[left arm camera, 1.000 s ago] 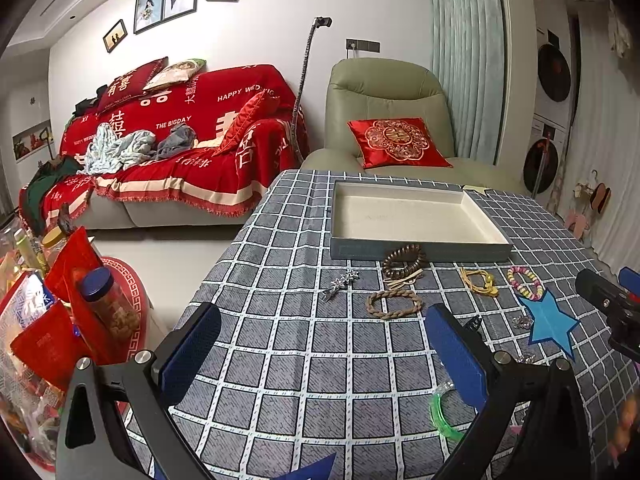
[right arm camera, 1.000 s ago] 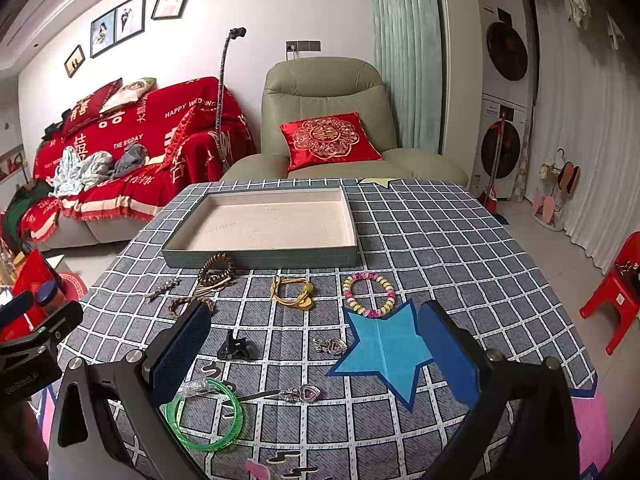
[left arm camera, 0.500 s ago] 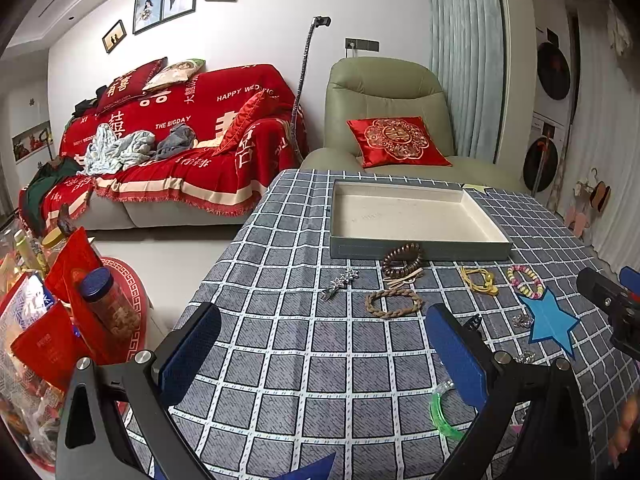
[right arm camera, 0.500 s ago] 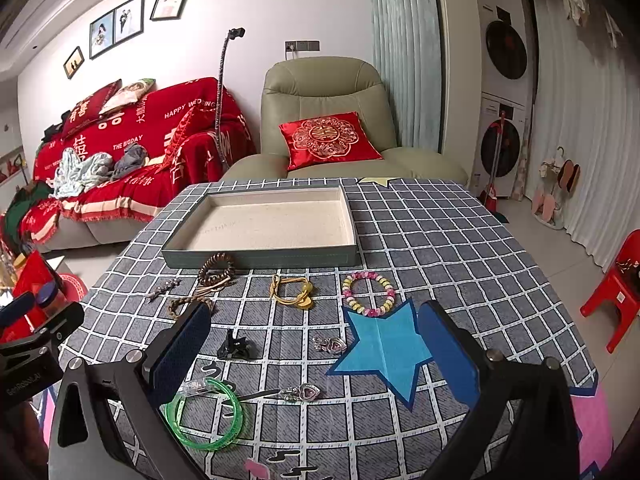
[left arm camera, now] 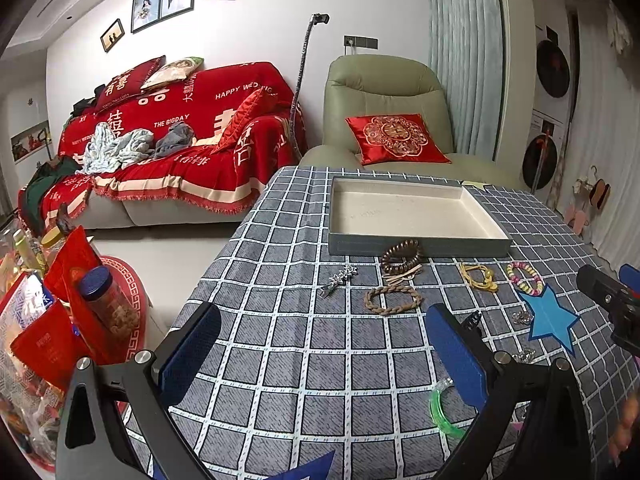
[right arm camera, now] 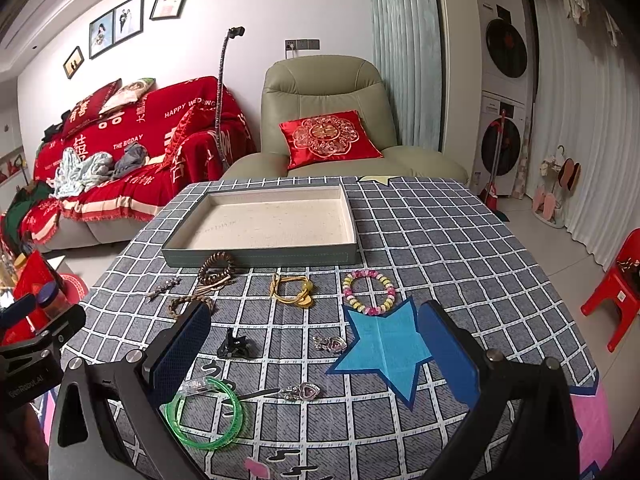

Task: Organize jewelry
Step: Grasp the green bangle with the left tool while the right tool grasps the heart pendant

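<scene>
An empty grey tray [left arm camera: 416, 245] [right arm camera: 264, 257] with a cream lining sits at the far side of the checked tablecloth. In front of it lie a brown bead bracelet [left arm camera: 400, 257] [right arm camera: 217, 267], a braided cord ring [left arm camera: 393, 299], a silver star clip [left arm camera: 339, 278], a yellow cord bracelet [right arm camera: 291, 289] and a pastel bead bracelet [right arm camera: 369, 293]. Nearer lie a black clip [right arm camera: 236, 345], heart charms [right arm camera: 329, 343] and a green bangle [right arm camera: 206, 413]. My left gripper [left arm camera: 320, 354] stands open above bare cloth. My right gripper [right arm camera: 314, 356] stands open over the charms.
A blue paper star [right arm camera: 384, 352] lies on the cloth at right. Left of the table stand a snack jar [left arm camera: 108, 308] and red packets. A red-covered sofa [left arm camera: 168, 148] and a green armchair [right arm camera: 332, 120] stand beyond. A red stool [right arm camera: 616, 292] stands at right.
</scene>
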Demonstrator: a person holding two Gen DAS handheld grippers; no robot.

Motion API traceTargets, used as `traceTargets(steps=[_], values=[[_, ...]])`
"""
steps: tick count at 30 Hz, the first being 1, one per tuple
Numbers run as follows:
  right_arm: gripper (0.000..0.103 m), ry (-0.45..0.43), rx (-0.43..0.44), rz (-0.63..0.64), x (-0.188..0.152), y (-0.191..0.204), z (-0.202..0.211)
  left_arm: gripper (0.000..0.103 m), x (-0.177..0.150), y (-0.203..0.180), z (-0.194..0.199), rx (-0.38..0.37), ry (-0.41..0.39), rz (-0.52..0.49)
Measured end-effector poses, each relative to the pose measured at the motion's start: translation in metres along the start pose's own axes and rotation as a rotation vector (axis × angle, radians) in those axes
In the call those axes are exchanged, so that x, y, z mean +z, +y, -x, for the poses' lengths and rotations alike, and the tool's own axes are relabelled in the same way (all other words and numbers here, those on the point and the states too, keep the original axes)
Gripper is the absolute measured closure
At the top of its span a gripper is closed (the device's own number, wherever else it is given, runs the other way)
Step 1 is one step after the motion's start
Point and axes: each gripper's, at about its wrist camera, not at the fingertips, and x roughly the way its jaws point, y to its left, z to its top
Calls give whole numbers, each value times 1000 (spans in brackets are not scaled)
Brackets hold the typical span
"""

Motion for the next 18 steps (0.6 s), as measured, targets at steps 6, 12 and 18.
traceTargets(steps=[6,12,18], values=[[0,17,-9,-6,-4,-3,-2,0,-4,-3,-3,-16,18,-11],[0,74,-26,-39,-12,-16,-14,0,-9,-6,-11,-57,80,-23],[0,159,-41,-68,-23,-33,-33,0,-19,-14,-27,-111,192,-42]])
